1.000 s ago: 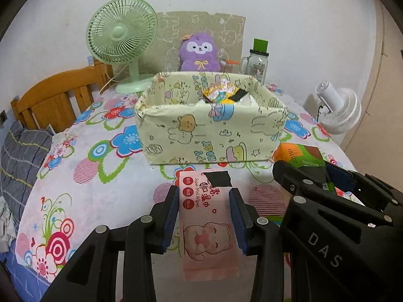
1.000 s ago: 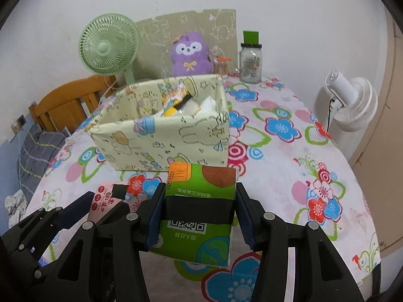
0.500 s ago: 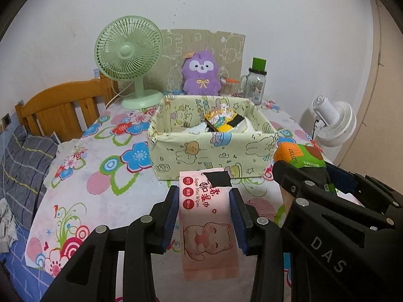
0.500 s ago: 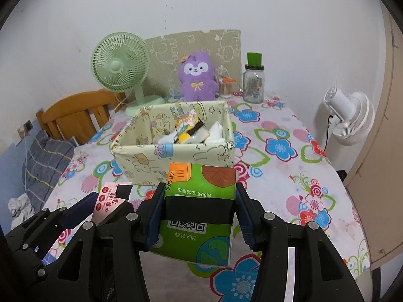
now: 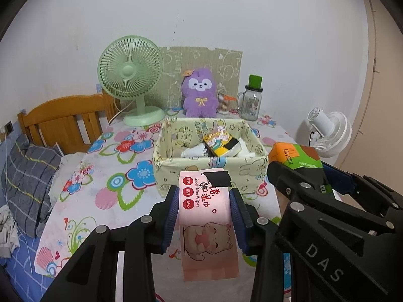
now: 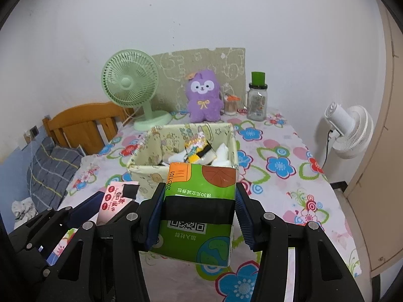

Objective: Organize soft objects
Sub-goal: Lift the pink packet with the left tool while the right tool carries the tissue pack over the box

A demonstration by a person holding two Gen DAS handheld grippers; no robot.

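Left gripper point(image 5: 204, 211) clamped on pink wet-wipes pack point(image 5: 207, 222), right gripper point(image 6: 199, 212) squeezing green tissue pack point(image 6: 199, 201), both packs aloft, cartoon-print fabric box point(image 5: 173, 161) just beyond the fingertips, part filled.

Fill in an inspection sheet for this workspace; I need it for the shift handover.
Surface: table under a floral cloth.
Job's things: pink wipes pack, green tissue pack, patterned fabric box already holding packets.
Clutter: green desk fan, purple plush, lidded glass jar at the far edge.
Grippers: left gripper shut on the pink wipes pack; right gripper shut on the green tissue pack.
Cables: black cord at the white fan.
Surroundings: wooden headboard, grey plaid pillow, white wall.
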